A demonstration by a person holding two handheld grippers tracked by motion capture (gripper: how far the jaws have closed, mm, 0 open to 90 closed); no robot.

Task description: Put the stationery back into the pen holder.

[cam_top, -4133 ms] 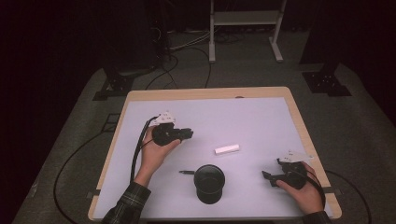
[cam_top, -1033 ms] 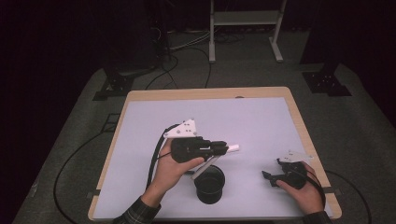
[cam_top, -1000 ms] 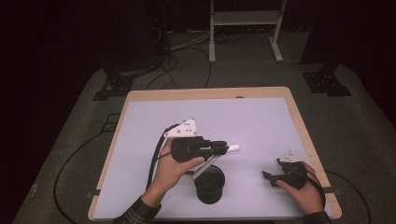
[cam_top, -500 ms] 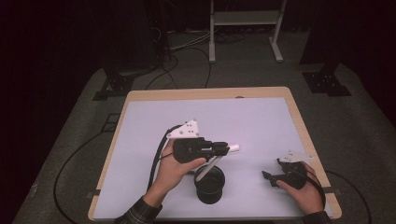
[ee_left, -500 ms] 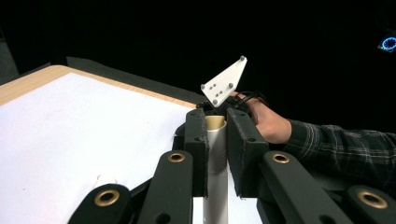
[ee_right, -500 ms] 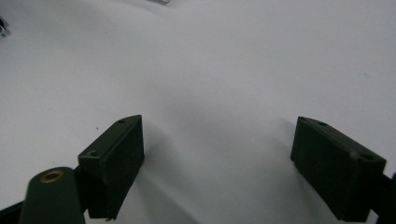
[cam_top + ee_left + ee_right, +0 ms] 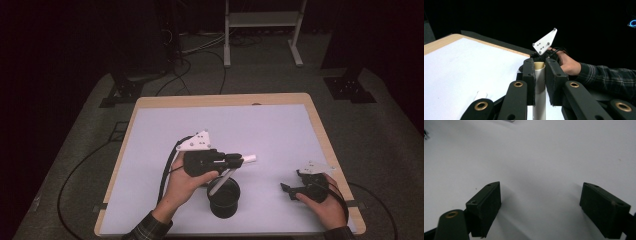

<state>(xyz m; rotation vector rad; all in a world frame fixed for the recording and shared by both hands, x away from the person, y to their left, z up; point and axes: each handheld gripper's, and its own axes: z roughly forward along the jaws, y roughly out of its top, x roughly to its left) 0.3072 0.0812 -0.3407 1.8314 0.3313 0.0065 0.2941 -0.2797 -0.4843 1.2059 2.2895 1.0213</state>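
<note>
Dim room, black surround; table (image 7: 150, 150) lit from above, white top bright with no harsh glare. High view soft, low-res. Right gripper view blurry, soft shadows under jaws. Left gripper view sharper near, background black.

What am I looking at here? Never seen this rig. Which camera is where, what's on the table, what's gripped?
There is no robot: a person holds a hand-operated two-jaw gripper in each hand. The high view looks down from above the person's side of the white-topped table. The other two pictures come from cameras riding on the grippers, looking along their black jaws.

On the table stands a black cup.

The left gripper is shut on a white tube; the left gripper view shows the tube squeezed between the two pads. A second pale rod slants from under that gripper to the cup; I cannot tell what it is.

The right gripper rests near the table's right edge, jaws open and empty, as the right gripper view shows.
</note>
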